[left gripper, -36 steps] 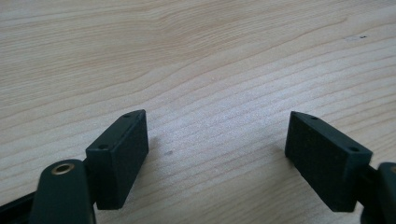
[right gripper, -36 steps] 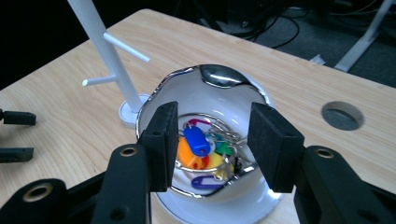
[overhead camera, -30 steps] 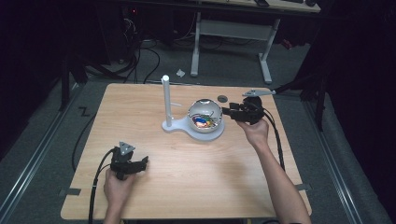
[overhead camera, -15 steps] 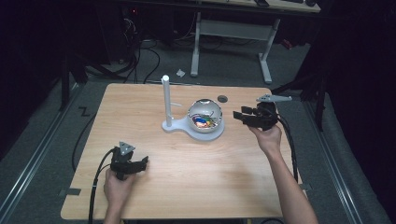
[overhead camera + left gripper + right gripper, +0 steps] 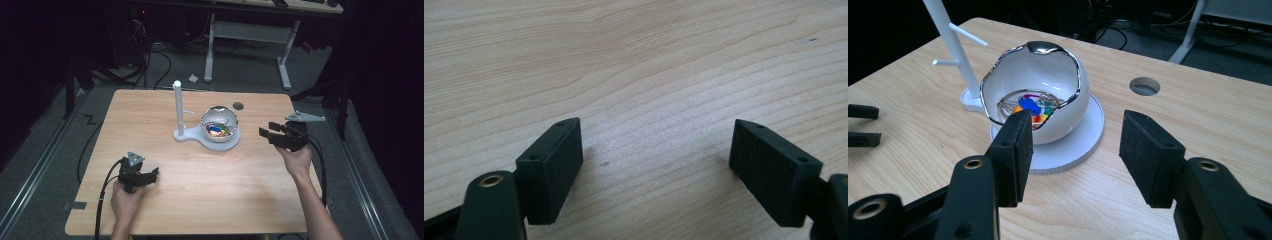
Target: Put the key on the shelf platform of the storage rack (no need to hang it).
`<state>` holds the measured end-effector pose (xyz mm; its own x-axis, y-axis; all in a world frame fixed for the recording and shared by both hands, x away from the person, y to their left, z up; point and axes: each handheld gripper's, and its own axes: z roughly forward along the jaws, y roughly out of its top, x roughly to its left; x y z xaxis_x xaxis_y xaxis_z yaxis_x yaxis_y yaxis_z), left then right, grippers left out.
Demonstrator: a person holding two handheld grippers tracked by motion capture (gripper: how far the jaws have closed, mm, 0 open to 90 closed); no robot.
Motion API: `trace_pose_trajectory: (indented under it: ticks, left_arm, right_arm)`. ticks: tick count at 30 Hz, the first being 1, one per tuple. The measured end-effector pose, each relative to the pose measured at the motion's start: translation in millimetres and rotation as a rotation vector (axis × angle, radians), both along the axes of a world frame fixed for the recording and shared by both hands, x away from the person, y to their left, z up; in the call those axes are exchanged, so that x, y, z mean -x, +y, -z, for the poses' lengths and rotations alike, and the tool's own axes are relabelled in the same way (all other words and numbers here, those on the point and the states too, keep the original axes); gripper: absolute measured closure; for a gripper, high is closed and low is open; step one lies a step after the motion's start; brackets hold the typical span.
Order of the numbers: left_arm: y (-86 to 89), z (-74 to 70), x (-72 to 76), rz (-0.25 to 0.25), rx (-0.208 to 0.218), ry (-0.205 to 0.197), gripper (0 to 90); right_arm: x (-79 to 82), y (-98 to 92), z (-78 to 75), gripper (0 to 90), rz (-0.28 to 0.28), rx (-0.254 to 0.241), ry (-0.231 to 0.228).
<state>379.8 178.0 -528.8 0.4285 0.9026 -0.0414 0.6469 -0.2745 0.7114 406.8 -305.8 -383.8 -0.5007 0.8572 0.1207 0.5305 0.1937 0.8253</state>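
Right gripper (image 5: 1073, 150): jaws just opened wide, empty, white bowl (image 5: 1035, 100) ahead; left gripper (image 5: 654, 165) open over bare table (image 5: 634, 60); risk: pad clipping rim, toppling bowl.

I see the round white bowl (image 5: 219, 125) on its flat round white base (image 5: 227, 145) mid-table, the upright white peg post (image 5: 177, 105) just left, my right gripper (image 5: 264, 134) right of it, my left gripper (image 5: 152, 175) near-left.
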Motion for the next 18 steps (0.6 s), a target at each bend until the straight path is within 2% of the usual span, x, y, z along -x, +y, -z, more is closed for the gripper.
trace_pose_trajectory:
  ticks: [7,9,12,13,18]
  left_arm:
    - [0.0,0.0,0.0,0.000,0.000,0.000,21.9]
    - [0.0,0.0,0.0,0.000,0.000,0.000,21.9]
    - [0.0,0.0,0.0,0.000,0.000,0.000,21.9]
    - [0.0,0.0,0.0,0.000,0.000,0.000,21.9]
    - [0.0,0.0,0.0,0.000,0.000,0.000,21.9]
  right_arm:
    - [14.0,1.3,-0.9,48.3,0.007,0.012,-0.016]
    - [19.4,0.4,0.2,48.3,0.013,0.034,-0.017]
    - [23.4,0.5,-0.9,48.3,0.013,0.034,-0.026]
    - [28.3,0.8,-1.1,48.8,0.011,0.023,-0.043]
    - [36.6,-0.6,6.2,48.9,0.020,0.010,-0.039]
